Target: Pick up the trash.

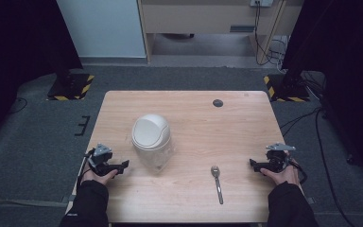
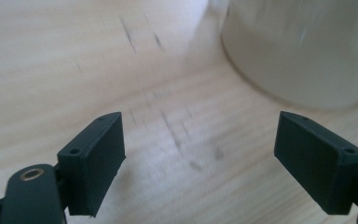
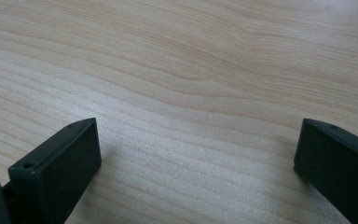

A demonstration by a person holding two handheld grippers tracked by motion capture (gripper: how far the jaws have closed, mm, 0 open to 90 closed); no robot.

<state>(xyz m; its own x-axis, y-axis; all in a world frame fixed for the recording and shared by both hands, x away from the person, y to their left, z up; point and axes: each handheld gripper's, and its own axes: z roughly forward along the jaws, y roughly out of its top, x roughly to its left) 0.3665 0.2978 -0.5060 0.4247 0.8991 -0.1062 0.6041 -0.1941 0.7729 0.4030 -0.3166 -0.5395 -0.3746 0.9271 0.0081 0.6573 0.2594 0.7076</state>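
- While both grippers rested low on the wooden table (image 1: 194, 118), the high view showed the left gripper (image 1: 123, 166) at the lower left of the frame and the right gripper (image 1: 252, 163) at the lower right, each held in a hand with a dark sleeve, their jaws pointing inward toward the middle.
- The left gripper's jaws stood wide apart with nothing between them; in the left gripper view its gripper (image 2: 200, 154) framed bare wood only.
- The right gripper's jaws were likewise spread wide and held nothing, the right gripper (image 3: 196, 163) straddling plain wood grain in its own view.
- A small white bin with a domed swing lid (image 1: 151, 135) stood left of the table's centre, near the left gripper and apart from it.
- The left gripper view caught that bin (image 2: 303, 51) as a pale curved wall at the upper right, blurred, along with faint dark scuffs on the wood that the high view did not resolve.
- A metal spoon (image 1: 217, 182) lay at the lower middle of the high view, bowl away from the person, well apart from the right gripper.
- The tabletop carried a round dark grommet (image 1: 218, 103) near its far edge.
- Around the table lay grey carpet; stand bases with yellow-black hazard stripes (image 1: 71, 87) sat at the upper left and upper right, with cables trailing at the right.
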